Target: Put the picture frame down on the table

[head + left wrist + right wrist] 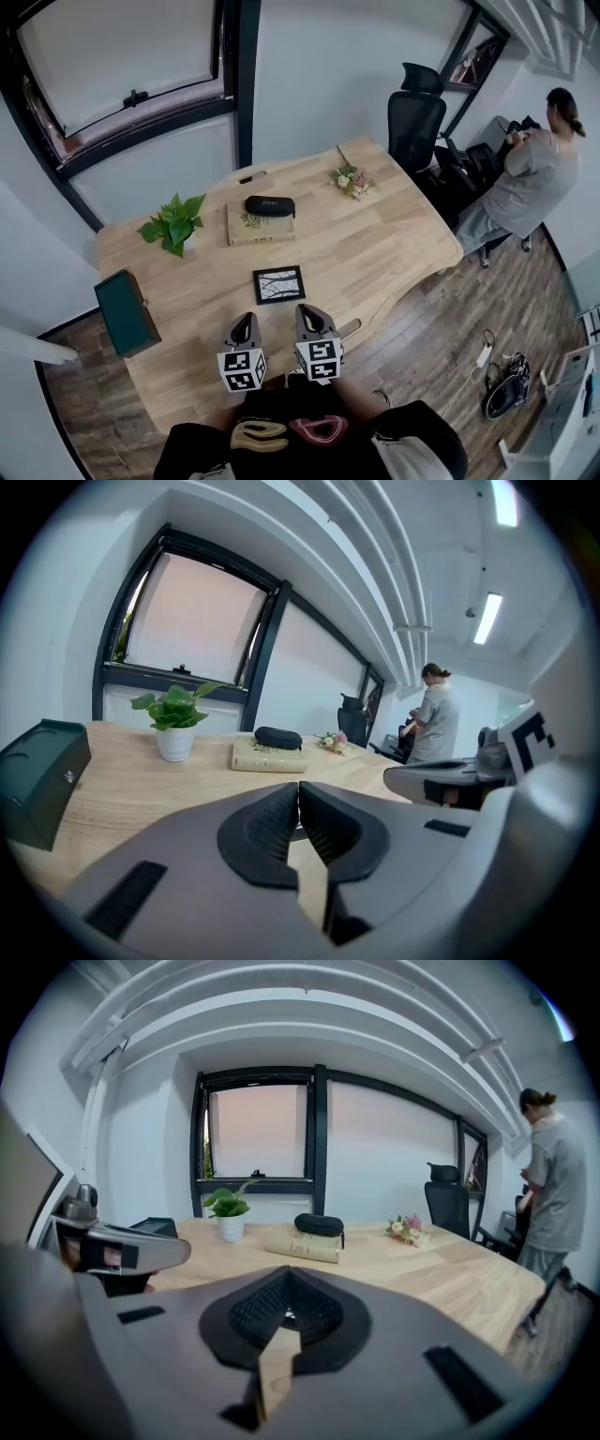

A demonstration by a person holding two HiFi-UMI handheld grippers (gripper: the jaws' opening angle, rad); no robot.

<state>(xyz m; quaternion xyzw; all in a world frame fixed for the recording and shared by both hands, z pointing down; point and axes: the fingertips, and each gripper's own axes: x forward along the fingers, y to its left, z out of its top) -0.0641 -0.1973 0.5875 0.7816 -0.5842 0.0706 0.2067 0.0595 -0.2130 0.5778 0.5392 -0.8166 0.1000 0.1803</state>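
Note:
The black picture frame lies flat on the wooden table, face up, a little ahead of both grippers. My left gripper and right gripper hover side by side over the table's near edge, pointing at the frame without touching it. Both are shut with nothing between the pads. In the left gripper view the left gripper shows its jaws pressed together, and so does the right gripper in the right gripper view. The jaws hide the frame in both gripper views.
A potted plant stands at the back left. Beside it is a book with a black case on top. Flowers lie far right, a dark green box at the left edge. An office chair and a person stand beyond the table.

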